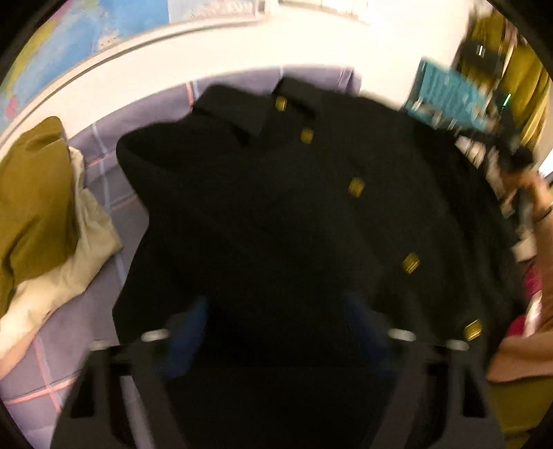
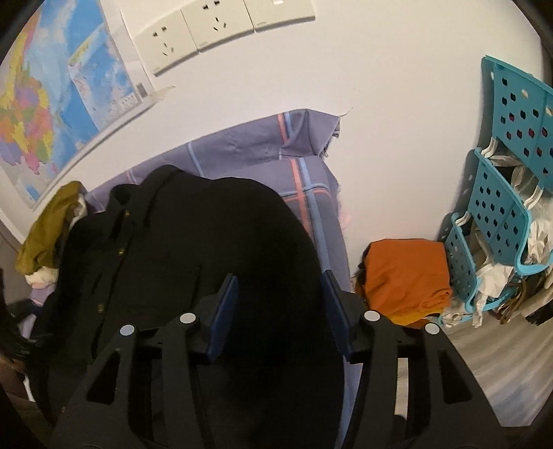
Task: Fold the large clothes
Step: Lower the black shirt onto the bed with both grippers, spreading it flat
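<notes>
A black button-up shirt (image 1: 276, 214) with gold buttons (image 1: 356, 186) lies front up on a purple plaid sheet (image 1: 103, 165), collar at the far end. My left gripper (image 1: 276, 321) hovers over its lower part, the blue pads (image 1: 193, 324) wide apart and blurred, with only fabric below them. In the right wrist view the same shirt (image 2: 214, 241) bulges in a dark hump. My right gripper (image 2: 280, 304) stands over that hump with its pads (image 2: 224, 311) apart and not pressing the cloth. A hand (image 1: 532, 200) shows blurred at the shirt's right edge.
An olive garment (image 1: 34, 193) and a cream cloth (image 1: 69, 262) are heaped on the sheet's left. A folded orange garment (image 2: 408, 276) lies on the floor by a teal perforated rack (image 2: 501, 193) stuffed with clothes. A map (image 2: 52, 103) and wall sockets (image 2: 214, 20) are behind.
</notes>
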